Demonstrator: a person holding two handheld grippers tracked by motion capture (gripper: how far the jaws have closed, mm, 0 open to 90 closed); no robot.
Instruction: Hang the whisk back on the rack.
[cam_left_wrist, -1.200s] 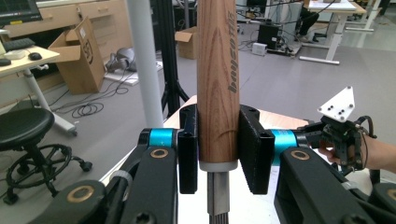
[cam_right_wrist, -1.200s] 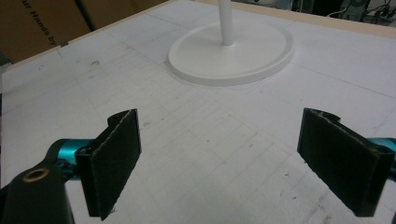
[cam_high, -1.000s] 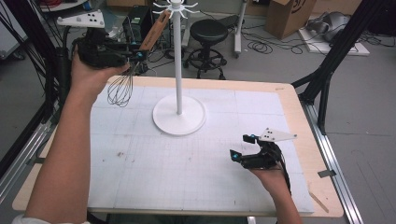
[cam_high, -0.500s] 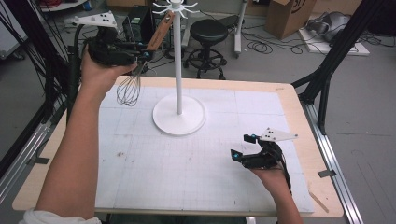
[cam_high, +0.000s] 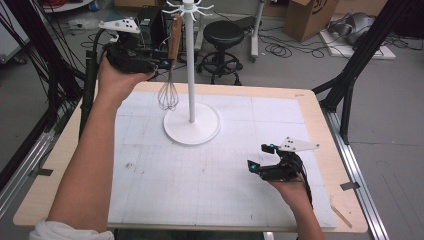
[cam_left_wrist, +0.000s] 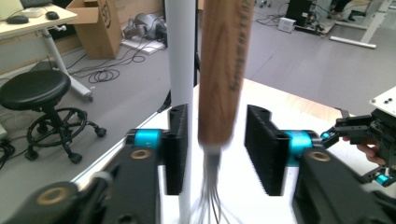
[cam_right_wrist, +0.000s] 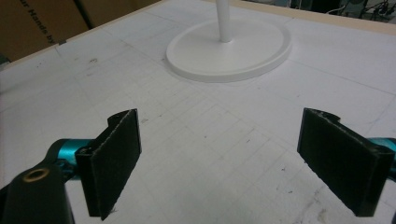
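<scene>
At 11 o'clock, left gripper (cam_high: 162, 63) has lifted since a second ago; whisk (cam_high: 170, 75) now hangs upright by the stand (cam_high: 191, 60) top, jaws slack beside its handle, likely hooked. Right gripper (cam_high: 257, 159), 4 o'clock, rests wide, empty

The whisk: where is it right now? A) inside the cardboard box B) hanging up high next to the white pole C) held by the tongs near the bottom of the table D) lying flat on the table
B: the whisk hangs off the table beside the white pole, its wooden handle between the open left tongs.
</scene>
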